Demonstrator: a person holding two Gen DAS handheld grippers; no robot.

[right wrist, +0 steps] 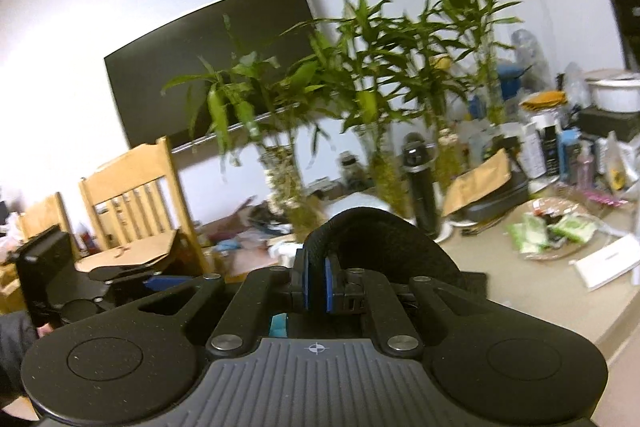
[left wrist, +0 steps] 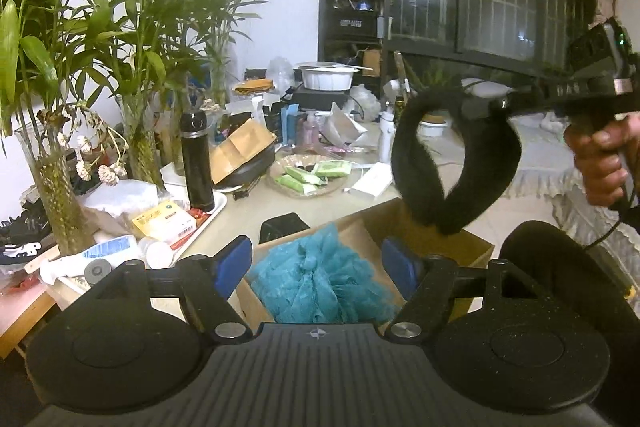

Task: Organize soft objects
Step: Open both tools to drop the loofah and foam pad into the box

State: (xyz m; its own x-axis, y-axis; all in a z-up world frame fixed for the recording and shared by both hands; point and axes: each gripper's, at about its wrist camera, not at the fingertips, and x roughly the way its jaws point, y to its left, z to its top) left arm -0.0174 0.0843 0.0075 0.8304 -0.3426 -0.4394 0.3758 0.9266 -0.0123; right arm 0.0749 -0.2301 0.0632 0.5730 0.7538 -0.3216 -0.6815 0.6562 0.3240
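A teal mesh bath pouf [left wrist: 320,287] lies inside an open cardboard box [left wrist: 476,247] at the near edge of the table. My left gripper [left wrist: 316,261] hangs open just above the pouf, with a blue pad on either side and neither touching it. A black fuzzy headband [left wrist: 492,159] hangs as a loop over the box's far right corner. My right gripper [left wrist: 476,107] is shut on its top, held by a hand [left wrist: 604,167]. In the right wrist view the blue pads [right wrist: 332,287] of the right gripper [right wrist: 320,285] pinch the headband [right wrist: 380,239], which arches away ahead.
Behind the box the table is crowded: glass vases of bamboo [left wrist: 60,195], a black flask [left wrist: 198,163], a tray [left wrist: 208,215], a dish of green packets [left wrist: 308,175] and a flat white box [left wrist: 370,181]. A wooden chair [right wrist: 132,195] stands at the left.
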